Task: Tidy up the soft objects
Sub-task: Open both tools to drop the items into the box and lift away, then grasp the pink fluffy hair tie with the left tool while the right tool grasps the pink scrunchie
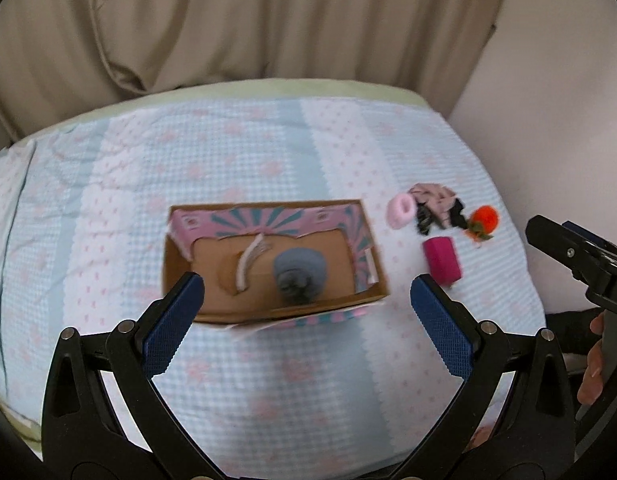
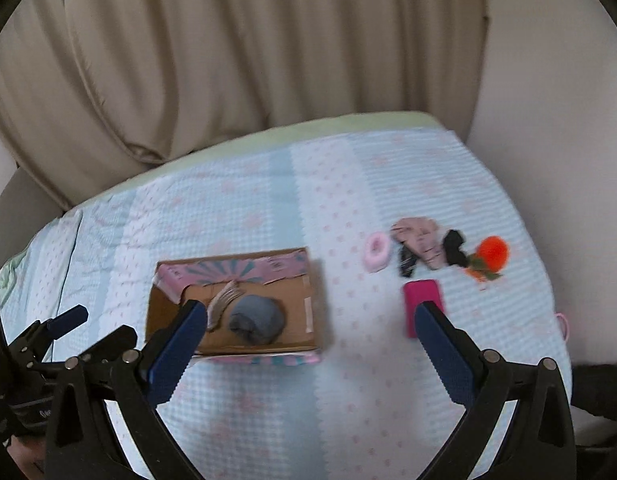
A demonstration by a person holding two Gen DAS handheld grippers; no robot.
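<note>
Both grippers hang nearest, over the near edge of the bed: the left gripper point(image 1: 307, 294) has its blue-padded jaws spread wide with nothing between them, and the right gripper point(image 2: 311, 322) is spread just as wide and equally empty.

Beneath them stretches the quilted bedspread point(image 1: 268, 152), pale blue with pink flowers, backed by a beige curtain point(image 1: 188, 20).

On the spread sits an open cardboard box point(image 1: 176, 272) with pink-and-teal flaps folded inward. Inside it lies a rolled grey sock point(image 1: 298, 274), beside a strip of torn lining.

Well to the right of the box, the loose soft things lie clustered together: a crumpled pink-and-black cloth point(image 1: 436, 200), a magenta block point(image 1: 442, 260) nearer the grippers, an orange pompom point(image 1: 483, 218) with green and orange trim at the far right, and a pale pink scrunchie point(image 1: 401, 210) at the cluster's left edge.
</note>
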